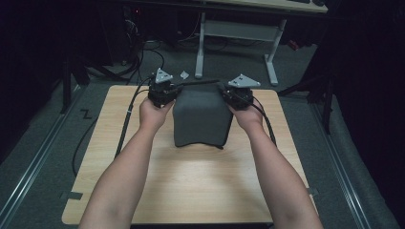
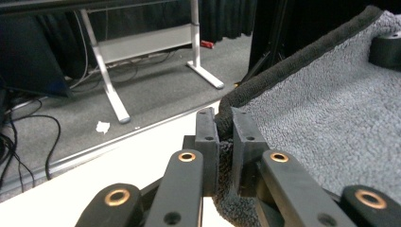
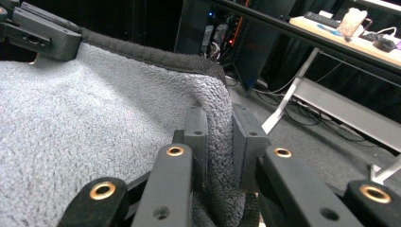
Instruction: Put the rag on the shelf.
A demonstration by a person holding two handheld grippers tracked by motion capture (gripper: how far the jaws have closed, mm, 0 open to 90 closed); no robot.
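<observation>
One grey towel [image 1: 202, 119] — two tongs, left [image 1: 168, 94] and right [image 1: 228, 95], each pinching one corner.

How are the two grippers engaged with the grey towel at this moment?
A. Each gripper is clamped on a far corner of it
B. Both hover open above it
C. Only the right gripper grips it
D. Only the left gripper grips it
A. The left gripper has towel fabric pinched between its jaws, and the right gripper likewise; in the high view they hold its two far corners over the table.
</observation>
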